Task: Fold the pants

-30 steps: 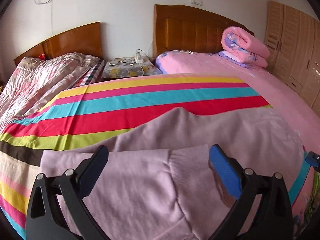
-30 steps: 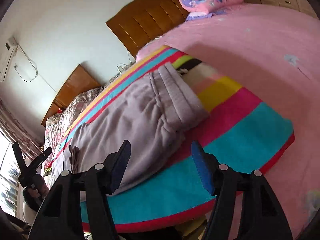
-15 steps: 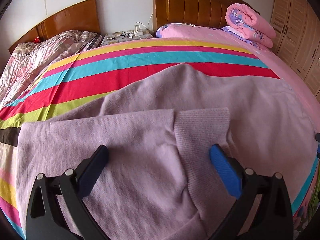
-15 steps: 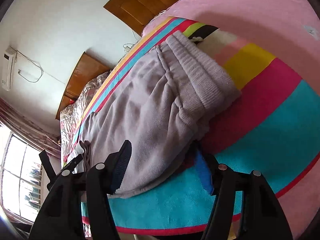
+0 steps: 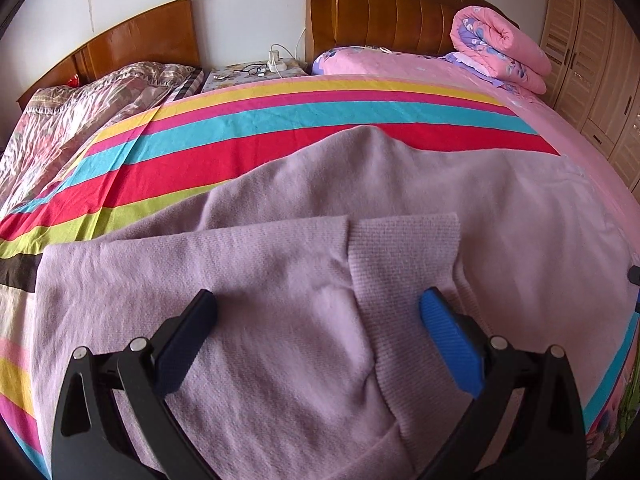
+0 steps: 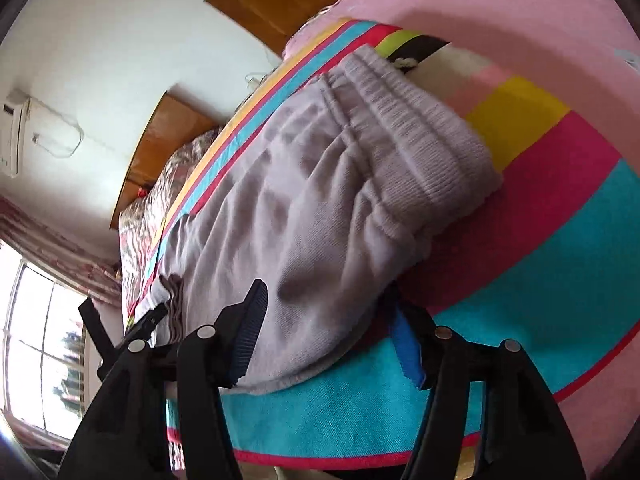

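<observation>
Lilac knit pants [image 5: 400, 184] lie across a striped sheet [image 5: 280, 120] on the bed, one leg folded over with its ribbed cuff [image 5: 404, 248] on top. My left gripper [image 5: 319, 300] hovers open just over that leg, the cuff near its blue pad. In the right wrist view the pants [image 6: 300, 200] show their gathered waistband [image 6: 420, 136] at the upper right. My right gripper [image 6: 328, 300] straddles the near edge of the pants; its jaws are opening and the fabric lies between them, unpinched. The left gripper [image 6: 124, 316] shows far left by the cuffs.
A rolled pink quilt [image 5: 500, 48] sits by the wooden headboard [image 5: 380, 8]. A nightstand [image 5: 256, 72] with cables stands between this bed and a second bed [image 5: 80, 112]. A wardrobe [image 5: 592, 60] lines the right wall. A window [image 6: 36, 340] is at the left.
The left gripper came down closer over the folded leg, then held still. The right gripper moved in and tilted down until the pants' near edge lay between its fingers.
</observation>
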Demonstrator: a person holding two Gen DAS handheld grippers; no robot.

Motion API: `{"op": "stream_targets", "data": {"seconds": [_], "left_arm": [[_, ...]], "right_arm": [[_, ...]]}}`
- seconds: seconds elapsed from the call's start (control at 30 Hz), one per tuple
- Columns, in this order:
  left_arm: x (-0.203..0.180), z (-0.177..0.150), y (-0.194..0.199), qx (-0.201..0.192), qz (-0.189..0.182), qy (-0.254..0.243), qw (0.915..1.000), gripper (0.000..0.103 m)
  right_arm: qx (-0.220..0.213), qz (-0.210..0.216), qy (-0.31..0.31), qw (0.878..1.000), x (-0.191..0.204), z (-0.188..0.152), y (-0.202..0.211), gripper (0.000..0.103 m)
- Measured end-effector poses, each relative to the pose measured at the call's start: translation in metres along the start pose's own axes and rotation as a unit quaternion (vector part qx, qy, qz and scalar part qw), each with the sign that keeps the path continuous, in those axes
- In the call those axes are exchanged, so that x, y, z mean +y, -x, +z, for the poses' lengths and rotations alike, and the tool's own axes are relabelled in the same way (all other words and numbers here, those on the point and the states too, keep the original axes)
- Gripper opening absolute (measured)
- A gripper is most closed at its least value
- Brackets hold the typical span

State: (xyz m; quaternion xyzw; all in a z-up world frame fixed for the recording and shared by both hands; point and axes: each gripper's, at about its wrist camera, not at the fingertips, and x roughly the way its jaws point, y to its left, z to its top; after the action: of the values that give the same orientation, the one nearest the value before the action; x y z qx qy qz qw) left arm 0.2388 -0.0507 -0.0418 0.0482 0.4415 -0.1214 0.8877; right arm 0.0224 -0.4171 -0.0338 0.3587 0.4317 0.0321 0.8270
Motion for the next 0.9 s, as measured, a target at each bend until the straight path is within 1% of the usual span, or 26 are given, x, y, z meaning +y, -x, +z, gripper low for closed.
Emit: {"op": "stream_targets", "data": {"seconds": [0.03, 0.07, 0.13, 0.2, 0.27, 0.3, 0.33, 0.4, 0.53, 0.63, 0.73, 0.77, 0.83, 0.87, 0.9], "left_arm": [[-0.002, 0.0, 0.0, -0.001, 0.0, 0.0, 1.0, 0.102], [-0.003, 0.0, 0.001, -0.001, 0.001, 0.0, 1.0, 0.102], [-0.004, -0.001, 0.001, -0.002, 0.001, 0.0, 1.0, 0.102], [-0.004, -0.001, 0.001, -0.002, 0.001, 0.0, 1.0, 0.102], [-0.004, -0.001, 0.001, -0.002, 0.0, 0.0, 1.0, 0.102], [-0.004, -0.001, 0.001, -0.002, 0.0, 0.0, 1.0, 0.102], [-0.004, -0.001, 0.001, -0.002, 0.0, 0.0, 1.0, 0.102], [-0.004, -0.001, 0.001, -0.002, 0.0, 0.0, 1.0, 0.102], [-0.007, 0.001, 0.008, 0.003, 0.001, -0.001, 1.0, 0.102], [-0.015, 0.003, 0.026, -0.009, -0.004, -0.007, 0.9999, 0.102], [-0.033, 0.004, 0.047, -0.031, -0.01, -0.043, 0.9985, 0.102], [-0.04, 0.002, 0.048, -0.03, -0.007, -0.06, 0.9978, 0.102], [-0.057, -0.008, 0.039, -0.008, 0.008, -0.1, 0.9949, 0.102], [-0.062, -0.014, 0.028, 0.012, 0.015, -0.114, 0.9933, 0.102], [-0.062, -0.02, 0.017, 0.028, 0.016, -0.115, 0.9929, 0.102]], "right_arm": [[-0.007, 0.002, -0.008, 1.0, -0.002, 0.001, 0.0, 0.066], [-0.023, 0.007, -0.034, 0.999, -0.009, 0.003, 0.003, 0.065], [-0.051, 0.009, -0.083, 0.995, -0.019, -0.002, 0.008, 0.055], [-0.068, 0.0, -0.095, 0.993, -0.018, -0.005, 0.008, 0.054], [-0.077, -0.016, -0.083, 0.993, -0.012, -0.01, 0.006, 0.053], [-0.075, -0.02, -0.083, 0.993, -0.012, -0.011, 0.004, 0.039], [-0.082, -0.011, -0.092, 0.992, -0.017, -0.013, 0.005, 0.03], [-0.097, 0.018, -0.116, 0.988, -0.031, -0.018, 0.009, 0.024], [-0.117, 0.031, -0.125, 0.985, -0.033, -0.022, 0.011, 0.023], [-0.119, 0.044, -0.145, 0.981, -0.04, -0.024, 0.009, 0.023], [-0.123, 0.042, -0.153, 0.98, -0.041, -0.028, 0.011, 0.023], [-0.124, 0.041, -0.155, 0.979, -0.04, -0.028, 0.011, 0.023], [-0.127, 0.047, -0.158, 0.978, -0.043, -0.028, 0.01, 0.023], [-0.129, 0.051, -0.157, 0.978, -0.044, -0.029, 0.01, 0.023], [-0.133, 0.053, -0.159, 0.977, -0.045, -0.029, 0.01, 0.023]]}}
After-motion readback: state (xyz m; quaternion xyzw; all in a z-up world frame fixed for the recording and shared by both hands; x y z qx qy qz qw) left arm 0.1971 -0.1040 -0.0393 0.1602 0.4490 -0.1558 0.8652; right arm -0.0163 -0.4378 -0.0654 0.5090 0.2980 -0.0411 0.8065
